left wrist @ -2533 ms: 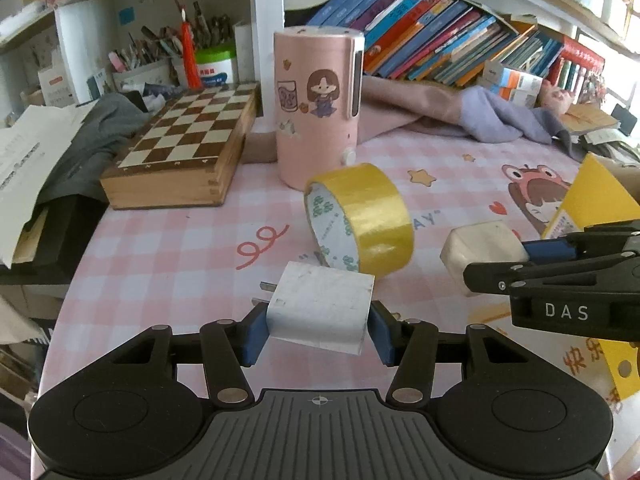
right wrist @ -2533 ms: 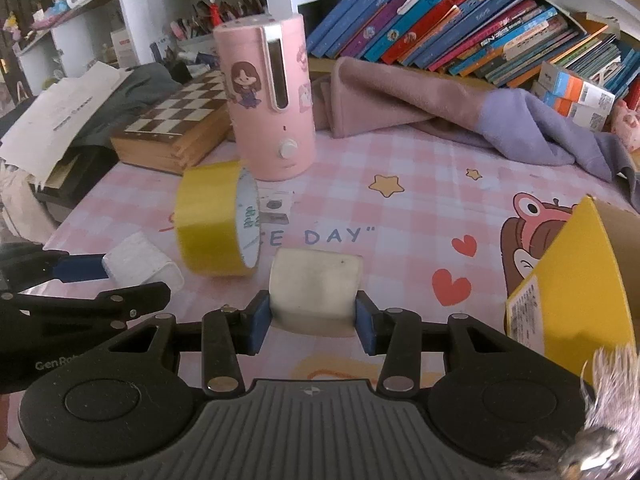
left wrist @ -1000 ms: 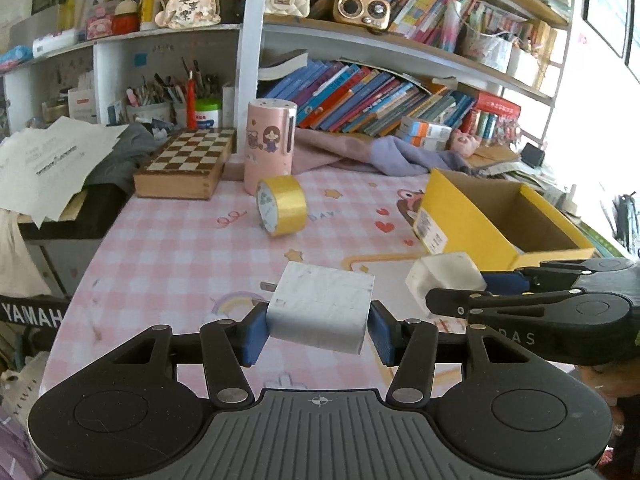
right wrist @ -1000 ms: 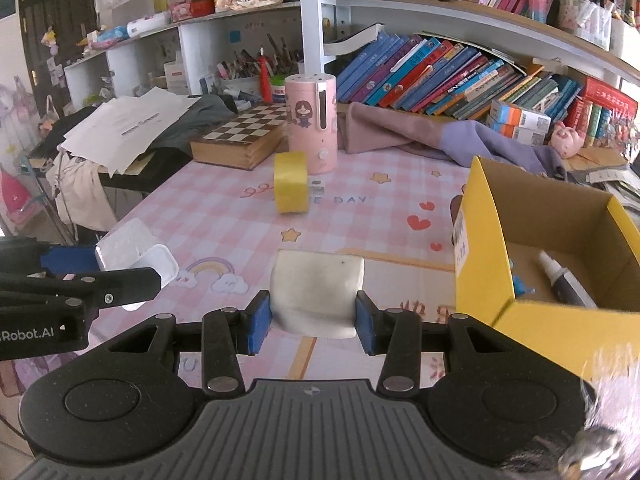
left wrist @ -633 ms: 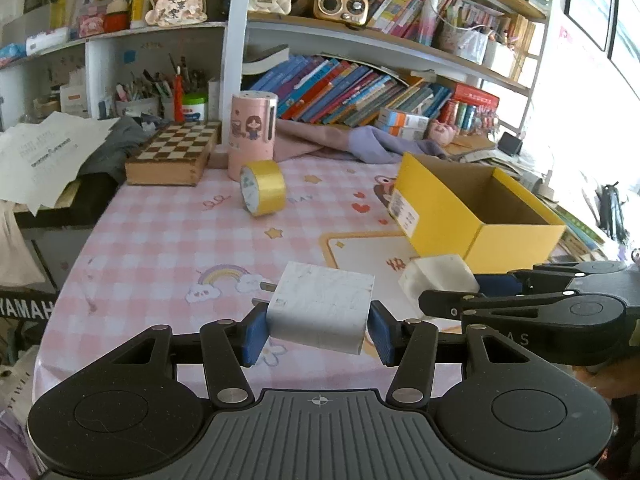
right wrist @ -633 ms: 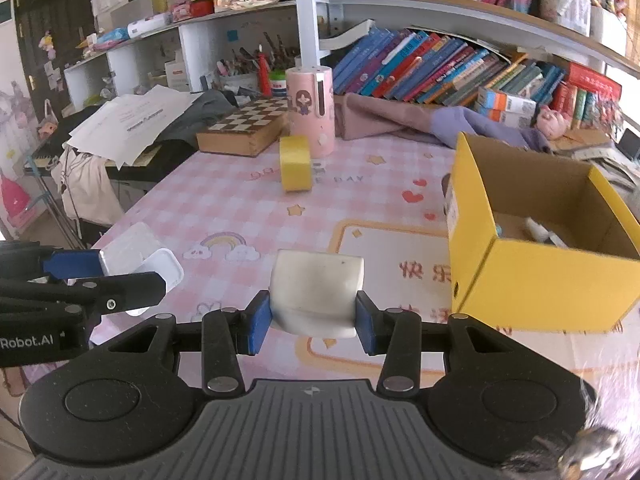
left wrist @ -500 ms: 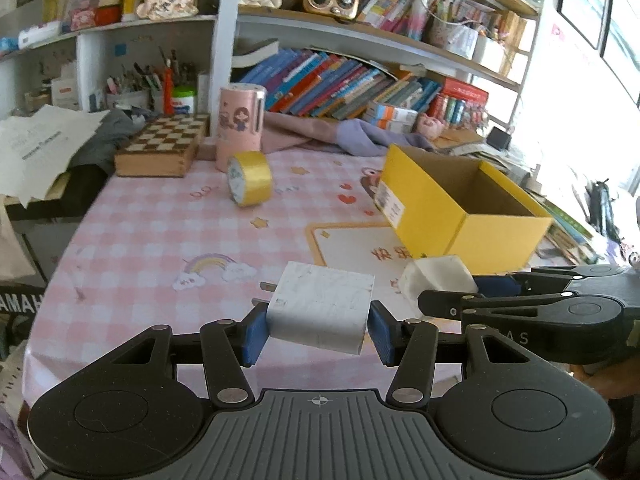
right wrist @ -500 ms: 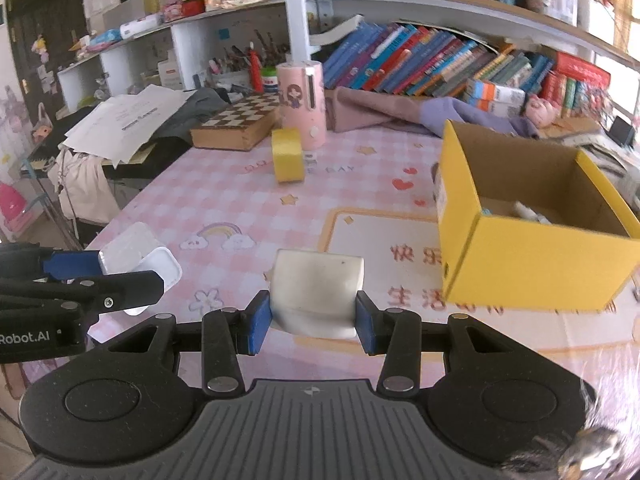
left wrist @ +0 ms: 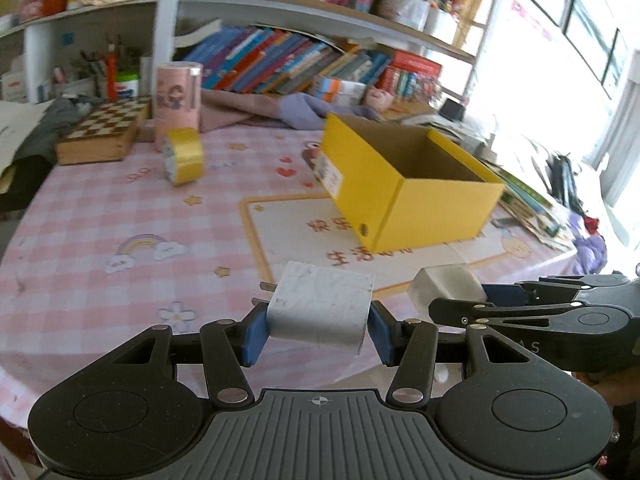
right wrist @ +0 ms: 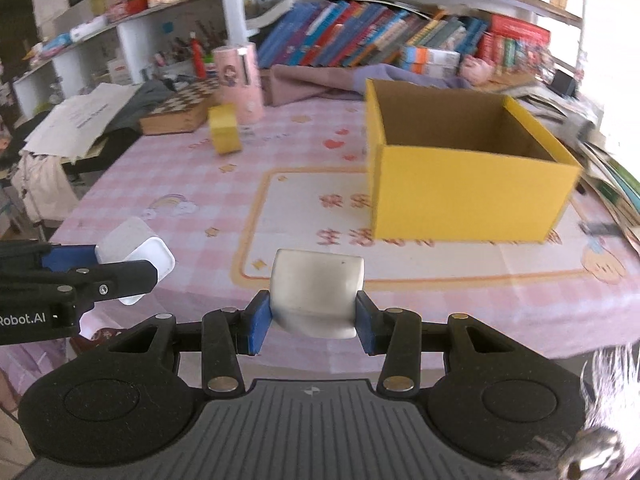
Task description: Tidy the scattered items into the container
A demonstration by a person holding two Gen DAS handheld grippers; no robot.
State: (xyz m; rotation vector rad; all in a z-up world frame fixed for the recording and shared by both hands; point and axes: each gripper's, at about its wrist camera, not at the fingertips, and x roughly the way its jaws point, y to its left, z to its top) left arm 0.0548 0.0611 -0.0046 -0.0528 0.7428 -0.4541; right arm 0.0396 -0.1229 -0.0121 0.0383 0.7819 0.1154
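Observation:
My left gripper (left wrist: 318, 330) is shut on a white charger plug (left wrist: 322, 306), held above the table's near edge. My right gripper (right wrist: 314, 326) is shut on a cream soft block (right wrist: 316, 292), also near the front edge. Each gripper shows in the other's view: the right one with its block (left wrist: 444, 286) at the lower right, the left one with its plug (right wrist: 136, 258) at the lower left. The open yellow cardboard box (left wrist: 404, 184) stands ahead to the right, and in the right wrist view (right wrist: 468, 196) its inside is hidden. A yellow tape roll (left wrist: 182, 156) stands at the back left.
A pink cylinder with a cartoon girl (left wrist: 176, 98), a wooden chessboard box (left wrist: 102, 134) and a pink-purple cloth (left wrist: 280, 110) sit at the table's back. Bookshelves rise behind. Papers and books lie right of the box (left wrist: 532, 204). The tablecloth is pink check (left wrist: 100, 216).
Both grippers, still holding their items, have pulled back from the tape roll and swung right. The yellow box has come into fuller view ahead.

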